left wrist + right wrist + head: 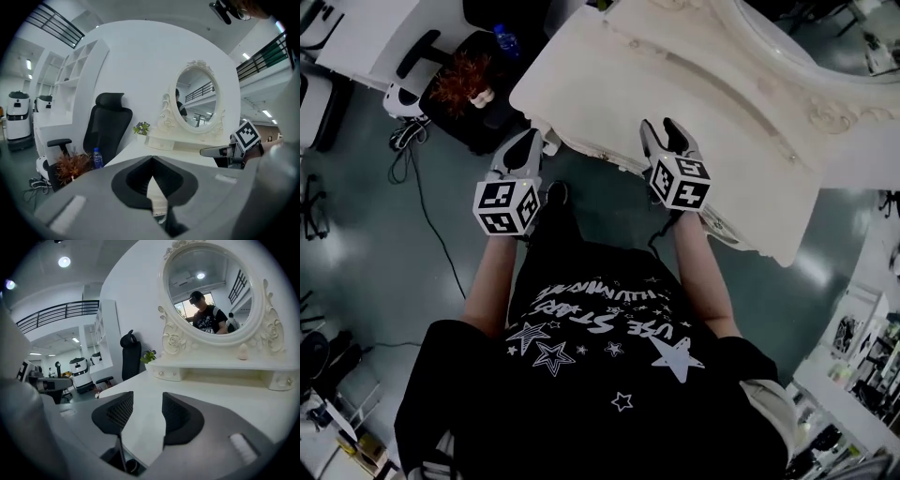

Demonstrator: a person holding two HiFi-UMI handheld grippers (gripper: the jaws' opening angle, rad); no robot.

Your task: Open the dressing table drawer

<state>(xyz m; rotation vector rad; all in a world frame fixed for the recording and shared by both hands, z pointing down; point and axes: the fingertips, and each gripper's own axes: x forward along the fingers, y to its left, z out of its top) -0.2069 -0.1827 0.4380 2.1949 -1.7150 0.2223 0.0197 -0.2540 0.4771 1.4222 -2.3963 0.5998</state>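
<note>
Diagonally the dressing table (pixel 675 103) runs; left gripper (pixel 528 146) jaws closed, right gripper (pixel 662 129) jaws apart.

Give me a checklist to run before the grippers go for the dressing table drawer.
1. Right gripper open and empty: ok. Its jaws stand apart above the tabletop with nothing between them.
2. Left gripper open: not ok. Its jaws are together.
3. Drawer handle in sight: cannot tell. The cream-white ornate dressing table shows its front only edge-on from above, and both gripper views look over the top.
4. Grippers near the table's front edge: ok. Both hover by it in the head view.
5. Black office chair out of the way: ok. It stands off the table's left corner.
</note>
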